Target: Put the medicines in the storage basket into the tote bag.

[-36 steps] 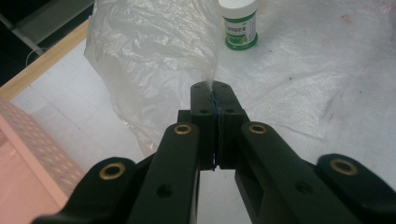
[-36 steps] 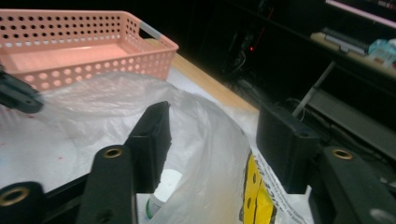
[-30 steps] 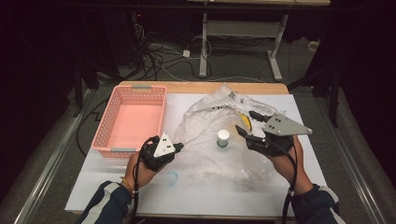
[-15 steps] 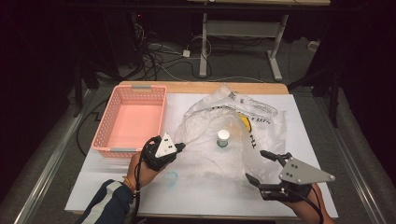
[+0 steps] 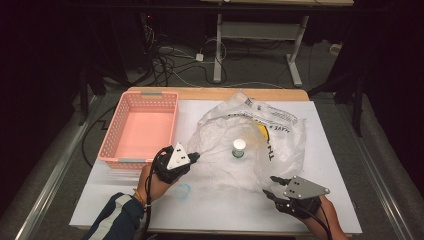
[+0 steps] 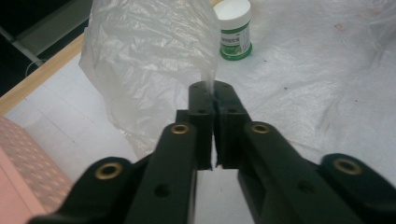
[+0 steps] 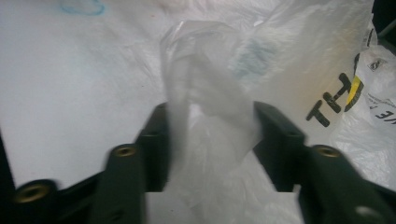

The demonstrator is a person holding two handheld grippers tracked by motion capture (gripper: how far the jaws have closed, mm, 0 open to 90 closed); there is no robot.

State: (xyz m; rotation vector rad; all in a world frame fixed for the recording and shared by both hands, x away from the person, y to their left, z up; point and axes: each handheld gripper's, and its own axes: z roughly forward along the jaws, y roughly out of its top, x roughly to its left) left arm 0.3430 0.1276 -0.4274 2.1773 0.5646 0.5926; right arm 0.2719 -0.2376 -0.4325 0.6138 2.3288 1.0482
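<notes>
A large, crumpled bag of thin translucent white plastic film [image 5: 250,145] lies spread across the middle and right of the white-covered table [image 5: 210,210]. Its surface is heavily creased and glossy; black block lettering and a yellow patch show on its right portion. The film is clear enough to reveal what sits beneath and within it.

A small white jar with a white lid and green label [image 5: 239,148] stands upright within the spread of the bag, near its centre. In the left gripper view the jar [image 6: 235,29] stands beyond a raised fold of the film.

The left gripper [image 5: 192,158], held at the bag's left edge, has its jaws closed on a thin pinch of the film; in the left gripper view [image 6: 212,105] the plastic rises in a taut, wrinkled sheet from between the pads.

The right gripper [image 5: 269,186] sits low at the bag's front right corner. Its jaws have just been closing and stand partly apart, with a bunched fold of film [image 7: 210,112] between them; the picture is blurred and the pads do not appear to press on it.

A pink rectangular plastic basket with perforated walls [image 5: 117,135] stands at the table's left, just apart from the bag. A faint blue ring mark [image 5: 183,191] lies on the table cover near the left hand [image 5: 155,182].
</notes>
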